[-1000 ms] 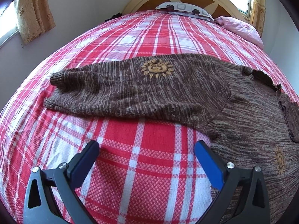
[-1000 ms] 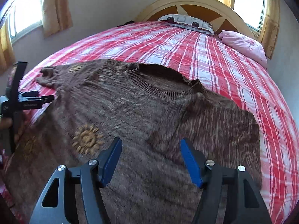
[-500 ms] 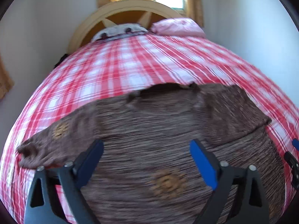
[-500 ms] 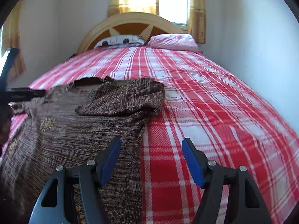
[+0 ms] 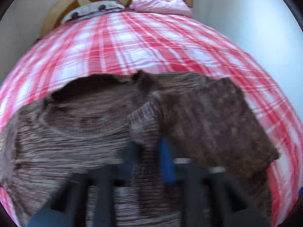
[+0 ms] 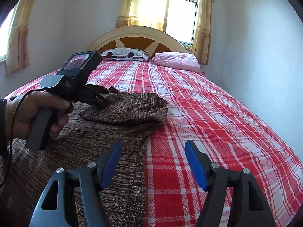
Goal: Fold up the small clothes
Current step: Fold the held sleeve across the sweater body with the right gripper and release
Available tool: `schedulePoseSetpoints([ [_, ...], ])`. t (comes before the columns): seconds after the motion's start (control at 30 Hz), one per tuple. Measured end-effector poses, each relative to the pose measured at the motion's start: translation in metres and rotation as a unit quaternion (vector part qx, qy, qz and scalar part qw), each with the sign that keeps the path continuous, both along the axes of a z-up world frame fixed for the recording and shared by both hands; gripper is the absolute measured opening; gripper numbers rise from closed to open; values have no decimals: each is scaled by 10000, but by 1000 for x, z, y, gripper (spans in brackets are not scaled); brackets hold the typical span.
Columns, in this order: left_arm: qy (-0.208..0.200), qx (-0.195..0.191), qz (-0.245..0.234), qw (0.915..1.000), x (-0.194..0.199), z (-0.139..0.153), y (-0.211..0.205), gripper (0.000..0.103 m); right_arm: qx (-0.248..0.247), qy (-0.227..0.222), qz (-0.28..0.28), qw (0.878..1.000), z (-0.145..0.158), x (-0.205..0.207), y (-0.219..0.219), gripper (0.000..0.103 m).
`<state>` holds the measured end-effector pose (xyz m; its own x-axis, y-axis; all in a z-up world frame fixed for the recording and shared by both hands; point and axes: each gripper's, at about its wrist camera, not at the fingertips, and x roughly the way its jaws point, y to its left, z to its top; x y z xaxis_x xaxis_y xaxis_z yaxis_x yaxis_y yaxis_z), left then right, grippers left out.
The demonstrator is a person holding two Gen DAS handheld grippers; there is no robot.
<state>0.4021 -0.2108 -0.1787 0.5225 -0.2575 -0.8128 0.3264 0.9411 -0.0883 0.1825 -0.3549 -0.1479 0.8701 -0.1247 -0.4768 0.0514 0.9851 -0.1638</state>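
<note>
My left hand-held gripper (image 5: 149,151) is pressed in on the cuff of the sweater's (image 5: 75,141) right sleeve (image 5: 208,119), and I judge that is why the sleeve lies folded inward across the chest: I am holding its end to set it down square over the body. The brown sweater lies flat on the bed (image 5: 132,43), collar toward the far end, near the foot of the red plaid cover. My right hand-held gripper (image 6: 153,162) hangs spread and empty over the sweater's right edge, where knit meets plaid, likely waiting for the next fold. The left view is blurred, so I cannot make out its 2 fingers cleanly; only 1 blue pad (image 5: 165,162) shows beside the cuff. The right view fills that in: it shows my left hand (image 6: 37,111) around the grip, the tool angled down with its tip buried in the folded sleeve. It also shows the headboard (image 6: 136,37), 2 pillows and the curtained window (image 6: 181,19), mostly cut off in the left view.
</note>
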Motion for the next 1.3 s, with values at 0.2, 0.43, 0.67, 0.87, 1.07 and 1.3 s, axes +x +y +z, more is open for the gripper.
schedulePoseSetpoints([
  [0.2,-571,-139,-105,9982,-22,44,12,8,-148,40,57,9999,-3,-2,7,70],
  [0.43,-810,-155,43,9966,-24,72,55,8,-325,171,34,9993,-8,0,14,70],
  [0.67,-373,165,427,9983,-5,41,85,8,-488,260,60,9985,-12,2,19,71],
  [0.87,-142,523,702,9961,-3,1,88,23,-579,458,23,9973,-18,8,18,71],
  [1.07,-751,845,907,9894,-14,16,98,58,-319,337,150,9988,-10,1,11,71],
  [1.3,-756,1238,1181,9824,1,13,115,71,335,406,783,9955,34,38,24,71],
])
